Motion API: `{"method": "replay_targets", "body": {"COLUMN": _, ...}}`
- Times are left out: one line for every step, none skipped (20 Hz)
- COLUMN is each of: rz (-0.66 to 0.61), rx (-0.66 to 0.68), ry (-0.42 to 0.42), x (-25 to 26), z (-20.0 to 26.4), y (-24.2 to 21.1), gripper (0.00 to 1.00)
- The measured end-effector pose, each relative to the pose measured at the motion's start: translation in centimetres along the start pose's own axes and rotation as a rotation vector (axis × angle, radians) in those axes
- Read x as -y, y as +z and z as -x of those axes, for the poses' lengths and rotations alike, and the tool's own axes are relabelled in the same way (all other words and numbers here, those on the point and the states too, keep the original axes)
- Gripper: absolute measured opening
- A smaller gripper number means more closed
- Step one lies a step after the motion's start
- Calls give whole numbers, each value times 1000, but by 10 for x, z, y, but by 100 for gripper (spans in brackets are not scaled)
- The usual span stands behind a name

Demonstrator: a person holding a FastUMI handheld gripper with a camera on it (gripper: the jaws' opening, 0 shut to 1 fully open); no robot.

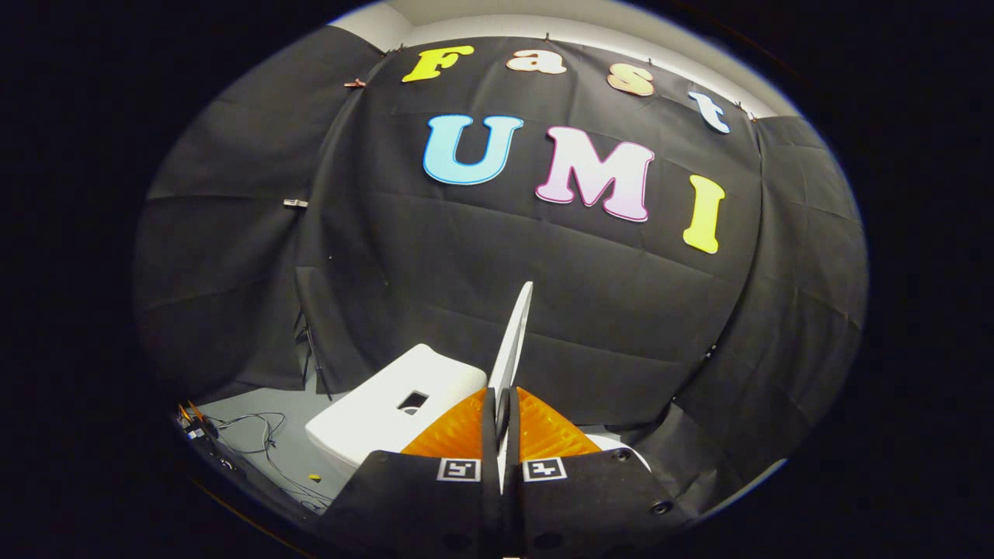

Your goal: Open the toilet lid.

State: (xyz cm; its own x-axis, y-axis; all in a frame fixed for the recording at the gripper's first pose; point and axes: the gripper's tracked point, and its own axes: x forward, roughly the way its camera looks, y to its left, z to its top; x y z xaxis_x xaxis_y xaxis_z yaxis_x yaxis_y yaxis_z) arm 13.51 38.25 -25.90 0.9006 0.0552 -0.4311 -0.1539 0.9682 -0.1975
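The gripper (502,415) points slightly upward toward the booth's wall (435,256), its two fingers (458,431) drawn close together with only a thin slot left between them. In that slot sits the edge of the toilet lid (514,341), a thin white panel seen almost edge-on; both fingers press against it from either side, so the gripper is clamped on the lid near its free rim. The lid rises from between the fingertips and runs up and a little to the right, standing steeply, close to upright, well clear of the bowl below. Just to the left of the fingers and a little beyond them lies the toilet tank (388,407), a white rounded block whose flat top carries a small dark rectangular opening. To the right of the fingers a narrow curved strip of white, the toilet rim (621,450), peeks out from behind the gripper body. Farther left, on the grey floor (256,435), loose cables (260,431) trail in loops toward some small equipment near the wall, and a tiny yellow object (314,477) lies on the floor near the tank's base. A thin dark stand leg (311,353) leans by the cloth behind the tank. Nothing lies between the lid and the black cloth behind it. The lid's surface looks smooth, plain white and unmarked, its visible face narrowing toward the top end.
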Motion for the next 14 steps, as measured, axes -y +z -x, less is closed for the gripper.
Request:
{"method": "replay_targets", "body": {"rz": 1, "rx": 0, "ry": 3, "x": -4, "z": 0, "y": 1, "gripper": 5}}
{"method": "replay_targets", "body": {"rz": 3, "rx": 0, "ry": 6, "x": -8, "z": 0, "y": 0, "gripper": 5}}
{"method": "replay_targets", "body": {"rz": 6, "rx": 1, "ry": 12, "x": -11, "z": 0, "y": 1, "gripper": 5}}
{"method": "replay_targets", "body": {"rz": 9, "rx": 3, "ry": 22, "x": -14, "z": -2, "y": 2, "gripper": 5}}
{"method": "replay_targets", "body": {"rz": 10, "rx": 6, "ry": 34, "x": -17, "z": -2, "y": 3, "gripper": 5}}
{"method": "replay_targets", "body": {"rz": 2, "rx": 9, "ry": 61, "x": -21, "z": -1, "y": 4, "gripper": 5}}
{"method": "replay_targets", "body": {"rz": -11, "rx": 3, "ry": 87, "x": -26, "z": -1, "y": 3, "gripper": 12}}
{"method": "replay_targets", "body": {"rz": -26, "rx": 4, "ry": 106, "x": -25, "z": 1, "y": 2, "gripper": 19}}
{"method": "replay_targets", "body": {"rz": -40, "rx": 5, "ry": 113, "x": -23, "z": 3, "y": 2, "gripper": 35}}
{"method": "replay_targets", "body": {"rz": -49, "rx": 4, "ry": 119, "x": -22, "z": 4, "y": 1, "gripper": 51}}
{"method": "replay_targets", "body": {"rz": -57, "rx": 6, "ry": 130, "x": -22, "z": 7, "y": 2, "gripper": 67}}
{"method": "replay_targets", "body": {"rz": -60, "rx": 8, "ry": 143, "x": -22, "z": 12, "y": 5, "gripper": 84}}
{"method": "replay_targets", "body": {"rz": -65, "rx": 14, "ry": 148, "x": -17, "z": 13, "y": 7, "gripper": 100}}
{"method": "replay_targets", "body": {"rz": -74, "rx": 25, "ry": 154, "x": -13, "z": 18, "y": 12, "gripper": 100}}
